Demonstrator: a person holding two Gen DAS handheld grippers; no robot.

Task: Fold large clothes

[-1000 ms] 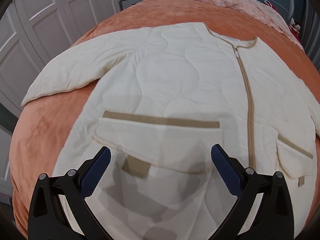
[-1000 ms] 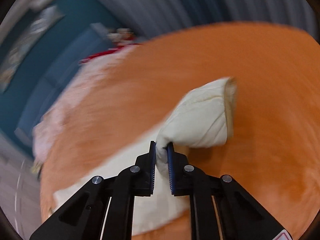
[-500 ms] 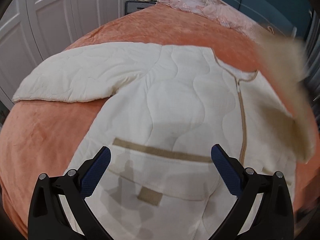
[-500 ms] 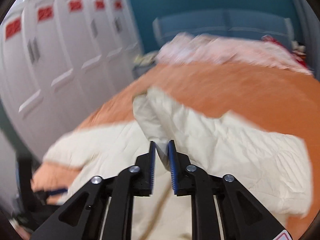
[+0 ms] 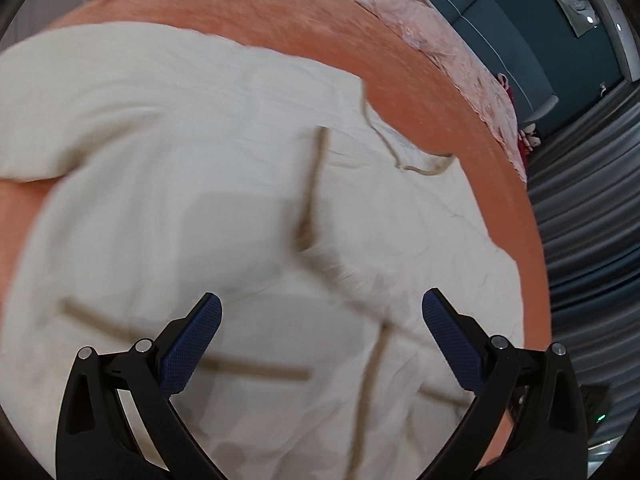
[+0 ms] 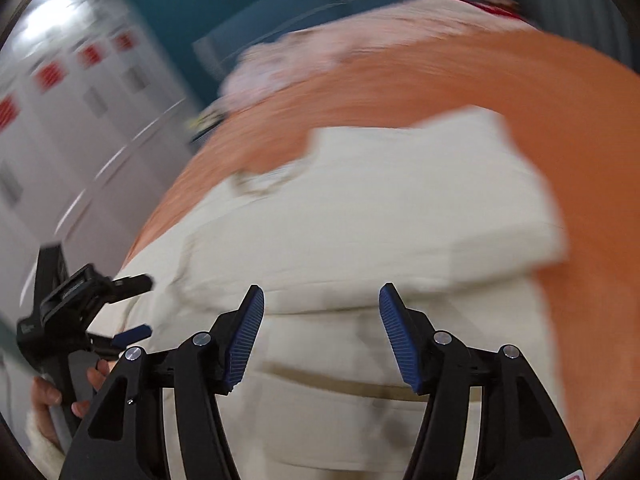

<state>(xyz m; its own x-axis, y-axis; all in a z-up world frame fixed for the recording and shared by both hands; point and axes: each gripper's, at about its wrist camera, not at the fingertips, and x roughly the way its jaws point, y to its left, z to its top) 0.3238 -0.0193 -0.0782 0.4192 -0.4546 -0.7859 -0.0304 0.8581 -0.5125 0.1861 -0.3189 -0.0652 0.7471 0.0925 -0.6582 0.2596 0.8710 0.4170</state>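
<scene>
Right gripper, bottom centre, jaws opening with nothing between them, apparently letting a sleeve fall across the cream jacket (centre frame). Left gripper hovers wide, empty, above it on the orange bedspread.

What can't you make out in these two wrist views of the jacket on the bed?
- Left wrist view: the jacket is smeared by motion blur, so its quilting and pocket edges are unclear; its lower hem is hidden behind the open left tongs.
- Right wrist view: the folded sleeve is blurred, so how flat it lies is unclear. The right tongs are opening, with nothing between them.
- Wardrobe doors: red marks too blurred to read.
</scene>
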